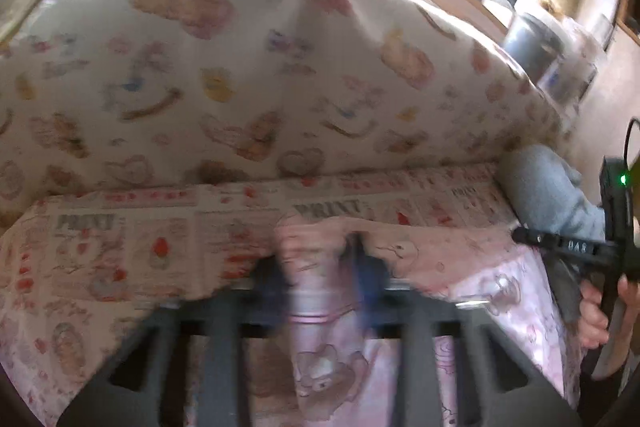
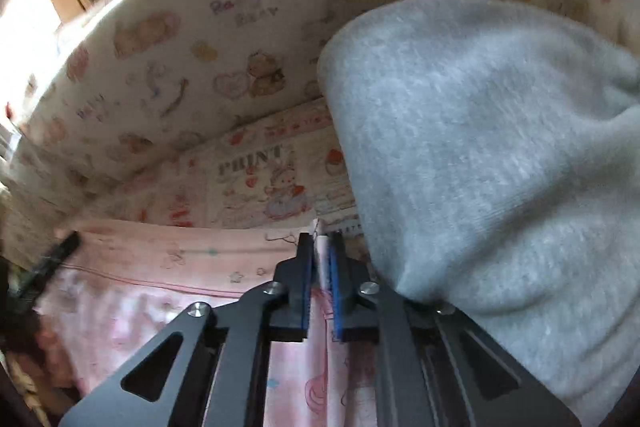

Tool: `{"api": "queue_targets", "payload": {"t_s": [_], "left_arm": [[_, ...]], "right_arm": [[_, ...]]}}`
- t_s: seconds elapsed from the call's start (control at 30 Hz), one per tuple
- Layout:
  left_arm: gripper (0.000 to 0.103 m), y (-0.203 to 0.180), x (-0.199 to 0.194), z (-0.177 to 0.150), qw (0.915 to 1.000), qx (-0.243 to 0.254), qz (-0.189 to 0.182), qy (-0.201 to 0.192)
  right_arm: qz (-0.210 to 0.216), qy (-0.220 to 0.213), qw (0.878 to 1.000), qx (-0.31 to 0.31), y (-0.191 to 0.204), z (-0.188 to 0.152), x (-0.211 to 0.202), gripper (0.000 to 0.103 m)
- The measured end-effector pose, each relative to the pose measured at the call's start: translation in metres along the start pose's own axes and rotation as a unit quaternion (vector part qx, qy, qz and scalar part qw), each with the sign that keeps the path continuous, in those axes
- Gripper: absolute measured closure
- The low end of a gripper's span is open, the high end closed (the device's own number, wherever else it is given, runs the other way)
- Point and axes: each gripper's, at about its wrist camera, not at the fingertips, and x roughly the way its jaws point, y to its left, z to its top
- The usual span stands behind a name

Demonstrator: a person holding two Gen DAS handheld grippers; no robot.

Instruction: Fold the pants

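A: While the right gripper [image 2: 322, 247] sits nearly closed, what's betw. its pads?

B: A thin upright fold of the pink pants [image 2: 168, 267], pinched at their far edge, just short of the "PRINT" sheet [image 2: 256, 179]. Pads press on the cloth, no gap to speak of.

A: And the left gripper [image 1: 320, 259]?

B: Blurred, but narrow too. A bunched ridge of the same pants [image 1: 460, 267] stands betw. its fingers, and they look clamped on it, again at the edge nearest the PRINT sheet [image 1: 160, 227].

A: Which way do the pants run?

B: The gripped edge runs side to side, parallel to the sheet's printed band; the rest hangs back from the sheet toward the cameras. Can't tell waist from cuffs, so long axis unclear.

A: Anything else nr the sheet?

B: A grey garment [image 2: 480, 147] lies on its right side, beside the right gripper. Bear-print padding [image 1: 240, 67] rises behind the sheet. A hand [image 1: 600, 311] on the right gripper's handle shows at the left view's right edge.
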Motion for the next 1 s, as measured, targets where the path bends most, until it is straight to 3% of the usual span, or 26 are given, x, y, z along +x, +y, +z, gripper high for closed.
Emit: {"api": "queue_targets", "payload": {"t_s": [0.1,0.23,0.3,0.4,0.47,0.57,0.73,0.87,1.0], "left_arm": [[0.086,-0.007,0.006,-0.002,1.0000,0.004,-0.001,0.005],[0.095,-0.013,0.002,-0.002,0.9999,0.011,0.010,-0.004],[0.096,-0.021,-0.008,-0.002,0.9983,0.033,0.039,-0.028],[0.095,-0.021,-0.035,0.004,0.9968,0.027,0.030,-0.069],[0.095,-0.014,-0.055,0.011,0.9956,0.021,0.022,-0.089],[0.095,-0.006,-0.078,0.018,0.9923,0.033,0.049,-0.109],[0.094,0.009,-0.095,0.025,0.9916,0.026,0.059,-0.112],[0.093,0.014,-0.076,0.019,0.9926,0.022,0.069,-0.097],[0.093,0.027,-0.046,0.012,0.9959,0.002,0.068,-0.061]], "right_arm": [[0.003,-0.021,1.000,-0.017,0.004,-0.004,-0.004,0.097],[0.020,-0.040,0.999,-0.028,0.010,-0.009,-0.009,0.097],[0.054,-0.055,0.997,-0.020,0.006,-0.005,-0.015,0.097],[0.095,-0.082,0.992,-0.030,0.011,-0.002,-0.031,0.097],[0.107,-0.109,0.987,-0.052,0.017,-0.004,-0.049,0.097],[0.115,-0.140,0.980,-0.076,0.039,-0.003,-0.064,0.097],[0.134,-0.184,0.970,-0.080,0.065,0.009,-0.071,0.097],[0.105,-0.198,0.969,-0.101,0.079,0.009,-0.062,0.097],[0.074,-0.179,0.974,-0.118,0.085,0.008,-0.037,0.097]]}}
